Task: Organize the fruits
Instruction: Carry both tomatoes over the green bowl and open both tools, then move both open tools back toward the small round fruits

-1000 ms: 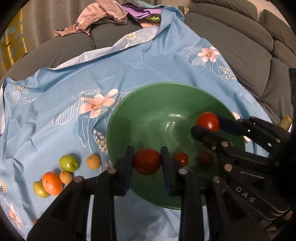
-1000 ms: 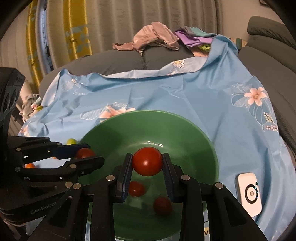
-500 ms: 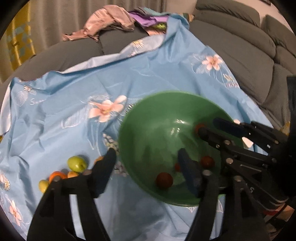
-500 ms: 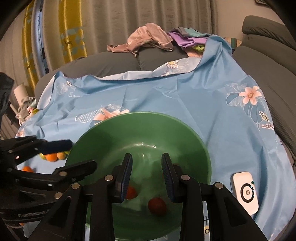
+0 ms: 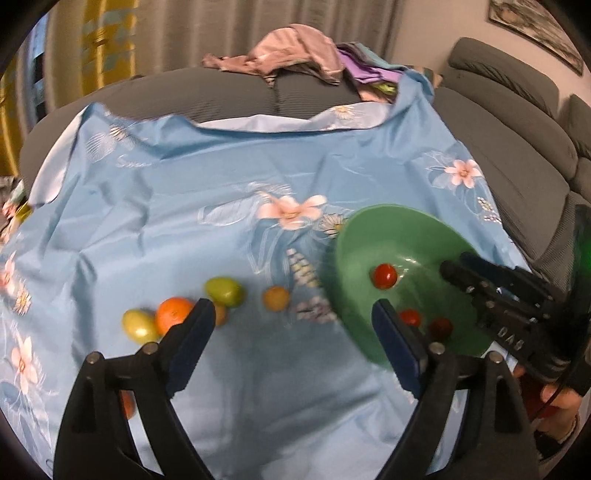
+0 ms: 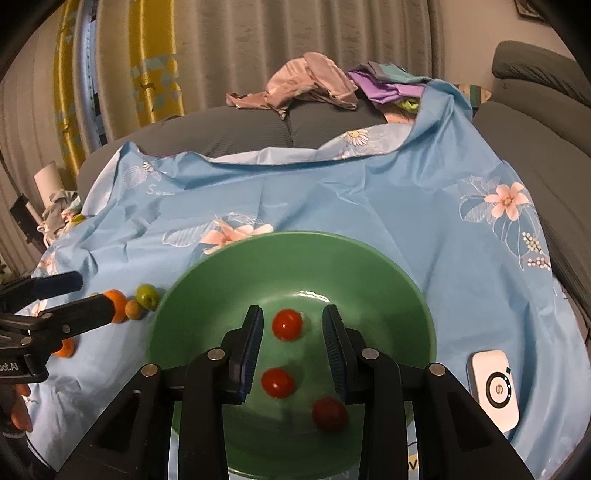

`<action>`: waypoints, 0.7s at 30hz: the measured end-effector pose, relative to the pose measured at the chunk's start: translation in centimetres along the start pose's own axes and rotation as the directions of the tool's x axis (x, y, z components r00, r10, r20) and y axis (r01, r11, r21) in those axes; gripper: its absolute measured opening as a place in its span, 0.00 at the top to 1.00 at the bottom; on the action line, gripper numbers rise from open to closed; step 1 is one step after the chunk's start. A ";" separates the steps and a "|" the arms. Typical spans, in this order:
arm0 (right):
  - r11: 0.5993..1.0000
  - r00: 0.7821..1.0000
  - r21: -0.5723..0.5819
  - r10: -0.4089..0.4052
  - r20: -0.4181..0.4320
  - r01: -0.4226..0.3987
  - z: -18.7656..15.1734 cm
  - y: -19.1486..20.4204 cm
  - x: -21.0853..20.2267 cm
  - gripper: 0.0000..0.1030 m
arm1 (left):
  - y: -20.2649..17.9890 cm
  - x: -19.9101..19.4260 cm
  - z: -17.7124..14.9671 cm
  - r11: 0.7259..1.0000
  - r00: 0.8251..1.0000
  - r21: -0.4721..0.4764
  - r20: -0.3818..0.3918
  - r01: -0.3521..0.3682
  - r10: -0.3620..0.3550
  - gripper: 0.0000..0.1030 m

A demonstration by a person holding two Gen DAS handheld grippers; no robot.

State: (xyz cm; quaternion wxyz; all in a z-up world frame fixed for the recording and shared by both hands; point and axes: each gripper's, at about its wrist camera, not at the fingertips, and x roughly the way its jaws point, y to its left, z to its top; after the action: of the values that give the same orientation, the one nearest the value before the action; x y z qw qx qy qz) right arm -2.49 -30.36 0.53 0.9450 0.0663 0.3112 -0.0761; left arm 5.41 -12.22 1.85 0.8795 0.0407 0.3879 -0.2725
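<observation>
Glossy green bowl (image 6: 388, 269) on smooth, faintly shiny blue cloth (image 6: 369, 199) (floral print) — ribbed matt grey sofa (image 5: 517, 162) beneath.

You have a light blue floral cloth (image 6: 332, 192) spread over a grey sofa (image 6: 236, 125), its far edge folded back to show the paler underside. On the sofa's back lies a heap of crumpled clothes (image 6: 314, 83), pinkish-brown beside purple and teal. Behind it you see ribbed beige curtains (image 6: 295, 33) and a yellow patterned panel (image 6: 155, 62). On the cloth near its right edge sits a small white device (image 6: 495, 389) with a dark ring on its face.
</observation>
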 end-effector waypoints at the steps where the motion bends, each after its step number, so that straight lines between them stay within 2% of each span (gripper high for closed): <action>1: 1.000 1.000 -0.004 0.004 0.006 -0.004 0.0 0.2 -0.1 0.67 | 0.4 -0.2 -0.2 1.000 1.000 -0.010 -0.002 -0.006 0.006 0.15; 7: 0.999 0.998 -0.010 0.046 0.042 -0.045 0.5 1.3 -1.0 0.61 | 5.2 -2.5 -2.5 0.990 0.996 -0.111 0.006 -0.087 0.089 0.05; 10: 0.992 0.990 -0.025 0.124 0.062 -0.122 0.7 2.5 -1.6 0.60 | 7.6 -3.6 -3.8 0.979 0.992 -0.161 0.002 -0.121 0.123 0.04; 11: 0.988 0.986 -0.030 0.156 0.065 -0.154 0.8 3.0 -1.7 0.57 | 8.3 -4.0 -4.3 0.975 0.990 -0.176 0.000 -0.137 0.139 0.03; 14: 0.956 0.957 -0.085 0.285 0.050 -0.281 0.7 5.5 -2.0 0.45 | 9.8 -4.9 -5.6 0.965 0.986 -0.205 -0.004 -0.165 0.168 0.02; 18: 0.901 0.916 -0.178 0.400 -0.009 -0.395 -0.1 9.7 -2.0 0.44 | 11.1 -5.2 -7.0 0.957 0.983 -0.224 -0.021 -0.181 0.181 0.02; 21: 0.872 0.901 -0.226 0.428 -0.074 -0.433 -1.3 12.2 -1.3 0.44 | 11.7 -5.2 -7.6 0.957 0.984 -0.231 -0.029 -0.177 0.176 0.02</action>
State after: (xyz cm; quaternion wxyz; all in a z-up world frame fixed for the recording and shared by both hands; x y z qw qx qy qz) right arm -1.97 -18.04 1.22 0.9358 0.0214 0.3056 0.1745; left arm 3.48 2.23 -1.41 0.8974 -0.0272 0.4156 -0.1454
